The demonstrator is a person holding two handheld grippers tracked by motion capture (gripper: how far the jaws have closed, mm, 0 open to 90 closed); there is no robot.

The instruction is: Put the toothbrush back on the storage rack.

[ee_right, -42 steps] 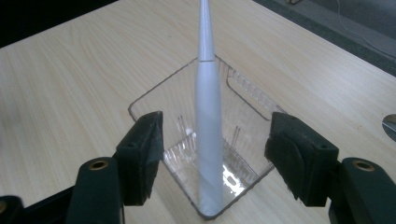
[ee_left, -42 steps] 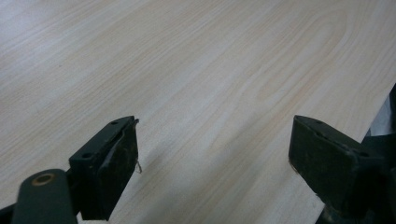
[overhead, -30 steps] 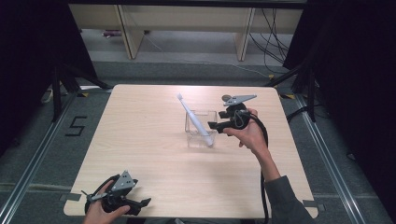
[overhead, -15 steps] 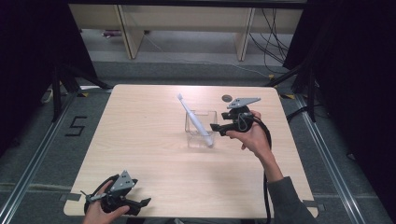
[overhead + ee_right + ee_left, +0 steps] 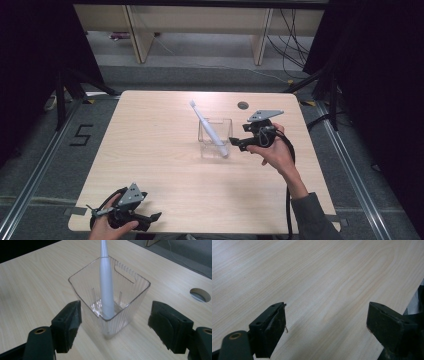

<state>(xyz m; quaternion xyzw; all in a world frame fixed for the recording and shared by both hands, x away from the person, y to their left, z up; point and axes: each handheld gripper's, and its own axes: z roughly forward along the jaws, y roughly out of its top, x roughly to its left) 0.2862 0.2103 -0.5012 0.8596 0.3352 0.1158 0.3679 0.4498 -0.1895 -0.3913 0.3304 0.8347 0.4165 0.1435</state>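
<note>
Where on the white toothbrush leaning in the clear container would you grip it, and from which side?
Probably the toothbrush on its bare upper handle, above the container rim, coming from above. Its lower end sits walled in at a bottom corner, while the upper part leans out free over the far rim. The right gripper, jaws just opened with nothing between them, is nearest; close the jaws across the slim handle.

**Left tool spread wide over bare wood**

The left tool [image 5: 325,332] looks along its two black jaws, which stand far apart with nothing between them. Beneath and ahead of the tool lies the pale, wood-grained counter [image 5: 317,277], its grain running on a slant away from the jaws. A thin frayed strand hangs off the inner edge of the jaw on the left. Past the jaw on the right, the counter's edge cuts off into a dark gap.
</note>
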